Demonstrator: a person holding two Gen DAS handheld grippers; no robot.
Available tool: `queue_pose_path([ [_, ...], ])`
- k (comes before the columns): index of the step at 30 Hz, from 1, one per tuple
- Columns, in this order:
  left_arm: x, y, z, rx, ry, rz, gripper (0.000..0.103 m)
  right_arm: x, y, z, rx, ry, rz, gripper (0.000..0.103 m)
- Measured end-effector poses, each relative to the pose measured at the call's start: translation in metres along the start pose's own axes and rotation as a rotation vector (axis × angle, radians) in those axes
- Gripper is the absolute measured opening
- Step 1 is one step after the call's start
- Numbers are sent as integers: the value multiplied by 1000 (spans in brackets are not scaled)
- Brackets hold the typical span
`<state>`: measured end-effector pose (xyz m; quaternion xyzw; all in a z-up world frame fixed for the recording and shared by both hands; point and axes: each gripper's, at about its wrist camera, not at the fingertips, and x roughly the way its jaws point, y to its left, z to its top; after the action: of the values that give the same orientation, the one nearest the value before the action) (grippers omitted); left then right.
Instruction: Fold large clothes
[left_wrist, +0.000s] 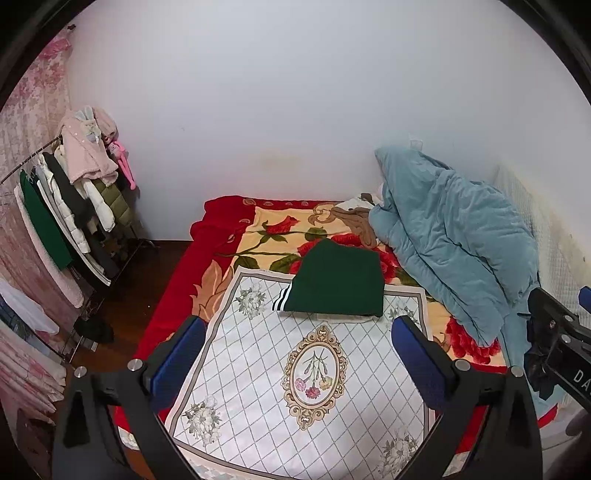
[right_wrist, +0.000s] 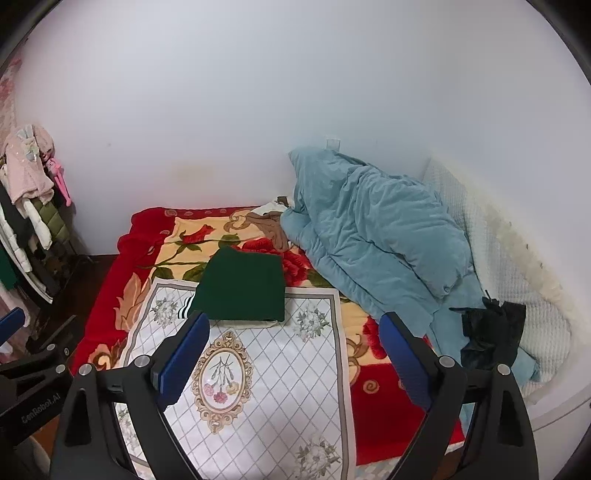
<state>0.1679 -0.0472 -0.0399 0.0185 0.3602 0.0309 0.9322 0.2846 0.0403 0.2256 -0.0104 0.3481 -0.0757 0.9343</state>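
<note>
The dark green garment (left_wrist: 338, 282) lies folded into a compact rectangle on the bed, its near half resting on the far edge of a white diamond-patterned cloth (left_wrist: 295, 373) and its far half on the red floral blanket (left_wrist: 236, 236) beneath. A white-and-black striped cuff (left_wrist: 280, 301) pokes out at its left near corner, and a sliver of pale fabric shows under its near edge. The cloth is spread flat, with an oval flower medallion (left_wrist: 315, 376) at its middle (grey flower sprigs sit toward its corners).

Both pairs of tongs hang over the near part of the cloth, apart from the garment. The left tongs (left_wrist: 297, 363) stand spread wide, blue pads facing each other with nothing between them but the cloth below. The right tongs (right_wrist: 293, 360) are likewise spread wide and pinch nothing; in the right wrist view one blue pad overlaps the garment's near left corner, though whether it touches cannot be told.

To the right of the garment a rumpled teal quilt (left_wrist: 450, 240) is heaped against the white wall (left_wrist: 295, 92), and a small black item (right_wrist: 491, 339) lies on its near end beside a white textured cover (right_wrist: 517, 302). Left of the bed, over dark flooring, a clothes rack (left_wrist: 70, 206) carries coats and jackets, with a pink floral curtain (left_wrist: 33, 110) behind.
</note>
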Motion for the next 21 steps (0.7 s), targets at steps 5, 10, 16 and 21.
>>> queue_pose_path([
  [5,-2,1,1,1,-1,0,103,2,3,2,-3,4,16,95],
  [10,-6,3,3,4,-4,-6,103,2,5,-1,-7,10,27,95],
  [16,-9,4,4,4,-6,-7,103,3,5,-5,-10,21,35,95],
  [21,-9,4,4,3,-8,-6,103,3,3,-6,-8,21,40,95],
])
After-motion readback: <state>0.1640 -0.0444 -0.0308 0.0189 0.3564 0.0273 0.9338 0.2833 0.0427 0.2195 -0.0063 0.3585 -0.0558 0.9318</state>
